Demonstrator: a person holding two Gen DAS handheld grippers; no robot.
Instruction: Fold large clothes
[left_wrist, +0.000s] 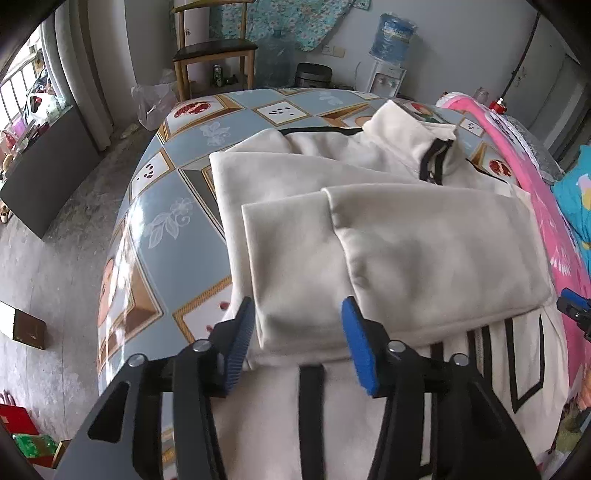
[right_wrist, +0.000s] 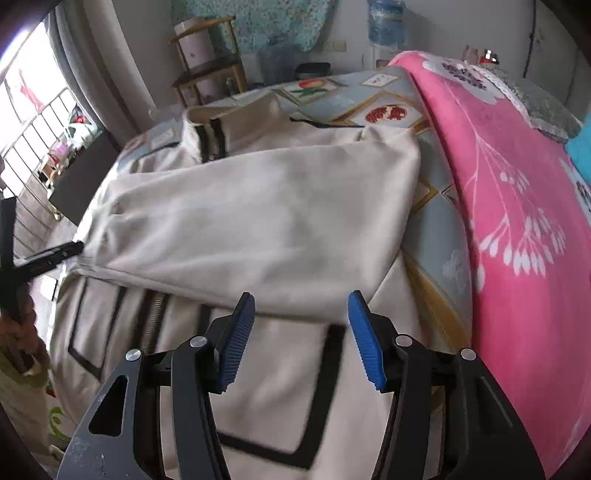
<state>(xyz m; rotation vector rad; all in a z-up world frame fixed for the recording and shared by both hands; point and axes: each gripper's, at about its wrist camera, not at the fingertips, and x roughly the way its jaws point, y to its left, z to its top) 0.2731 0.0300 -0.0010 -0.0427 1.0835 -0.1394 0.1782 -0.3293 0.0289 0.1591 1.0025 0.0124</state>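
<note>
A cream jacket (left_wrist: 332, 162) with black trim lies front-up on the patterned tablecloth (left_wrist: 177, 184), collar (left_wrist: 417, 136) at the far end. Both sleeves are folded across its chest, and the cuff (left_wrist: 291, 266) of one lies on top. My left gripper (left_wrist: 295, 306) hovers open just over that cuff's near edge, its blue pads (left_wrist: 240, 339) apart from the cloth. In the right wrist view the folded sleeve (right_wrist: 258, 229) crosses the jacket. My right gripper (right_wrist: 301, 295) stands open above the sleeve's near edge and a black-outlined pocket (right_wrist: 280, 387), with nothing held.
A pink flowered blanket (right_wrist: 517, 221) covers the table's right side. The table's left edge drops to a grey floor (left_wrist: 55, 240). A wooden chair (left_wrist: 214, 48), a water dispenser (left_wrist: 388, 74) and a large bottle stand beyond the far edge. A person's sleeve (right_wrist: 22, 332) shows behind the left gripper.
</note>
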